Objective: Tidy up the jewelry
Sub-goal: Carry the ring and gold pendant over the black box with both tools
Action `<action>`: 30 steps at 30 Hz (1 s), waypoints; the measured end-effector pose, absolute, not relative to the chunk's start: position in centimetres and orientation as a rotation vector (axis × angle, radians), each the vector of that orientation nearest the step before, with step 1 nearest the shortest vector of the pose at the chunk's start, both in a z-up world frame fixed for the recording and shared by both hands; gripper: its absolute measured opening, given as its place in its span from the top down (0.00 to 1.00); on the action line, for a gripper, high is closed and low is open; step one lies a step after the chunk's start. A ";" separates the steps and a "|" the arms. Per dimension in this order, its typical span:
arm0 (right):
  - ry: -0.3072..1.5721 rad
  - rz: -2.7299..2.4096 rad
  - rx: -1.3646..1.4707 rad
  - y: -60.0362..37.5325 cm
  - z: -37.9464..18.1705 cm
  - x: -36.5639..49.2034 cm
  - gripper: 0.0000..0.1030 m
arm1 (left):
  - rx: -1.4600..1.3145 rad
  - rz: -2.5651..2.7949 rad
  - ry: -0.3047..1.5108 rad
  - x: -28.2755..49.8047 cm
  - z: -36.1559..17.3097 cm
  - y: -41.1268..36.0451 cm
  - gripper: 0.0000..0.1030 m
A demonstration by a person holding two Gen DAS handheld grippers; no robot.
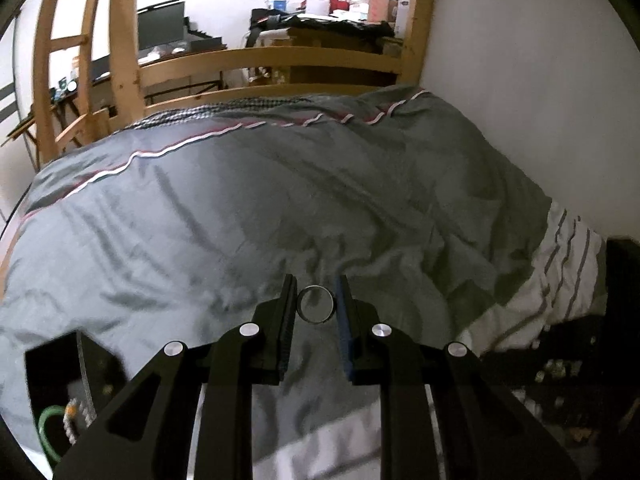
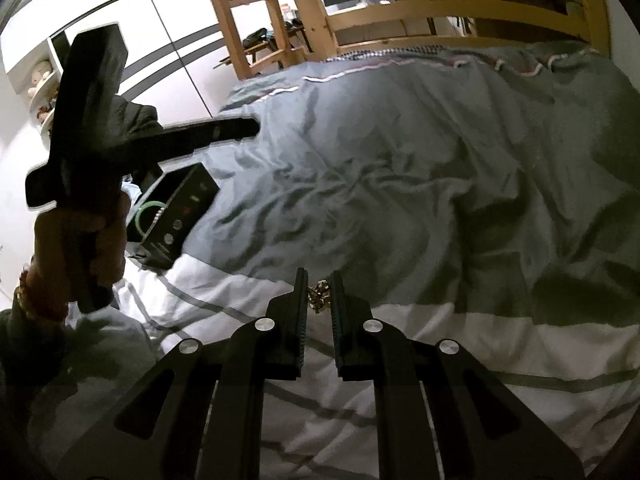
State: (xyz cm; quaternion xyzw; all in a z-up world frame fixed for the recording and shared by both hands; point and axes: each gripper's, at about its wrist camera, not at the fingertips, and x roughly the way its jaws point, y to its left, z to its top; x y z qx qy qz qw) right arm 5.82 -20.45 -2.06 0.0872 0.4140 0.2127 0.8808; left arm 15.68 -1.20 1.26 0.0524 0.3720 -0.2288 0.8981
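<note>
My left gripper [image 1: 316,292] is shut on a silver ring [image 1: 315,305], held between its fingertips above the grey duvet [image 1: 280,200]. My right gripper [image 2: 319,286] is shut on a small gold chain piece [image 2: 319,298], held above the striped white part of the bedding. A black jewelry box [image 2: 176,208] lies open on the bed at the left, with a green bangle [image 2: 150,212] and a beaded strand inside; it also shows at the lower left of the left wrist view [image 1: 68,392]. The left gripper's body [image 2: 92,152] is held up over the box in the right wrist view.
A wooden bed frame [image 1: 280,60] stands at the far end, with a desk and monitor [image 1: 160,28] beyond. A white wall [image 1: 520,100] runs along the right side. White wardrobe doors [image 2: 160,40] stand at the left. Dark clutter [image 1: 560,380] lies at the lower right.
</note>
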 end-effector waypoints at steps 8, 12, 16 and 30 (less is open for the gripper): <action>0.835 0.462 0.137 -17.4 0.6 5.5 0.89 | 0.045 -0.368 0.710 12.4 3.7 4.0 0.82; 0.828 0.484 0.111 -15.2 1.4 5.7 0.89 | 0.034 -0.335 0.711 10.9 3.5 6.4 0.82; 0.824 0.519 0.096 -12.8 2.0 6.1 0.89 | -0.001 -0.278 0.705 10.3 3.6 9.5 0.82; 0.822 0.649 0.015 -2.5 4.1 8.7 0.89 | -0.187 -0.115 0.691 10.3 2.6 18.7 0.82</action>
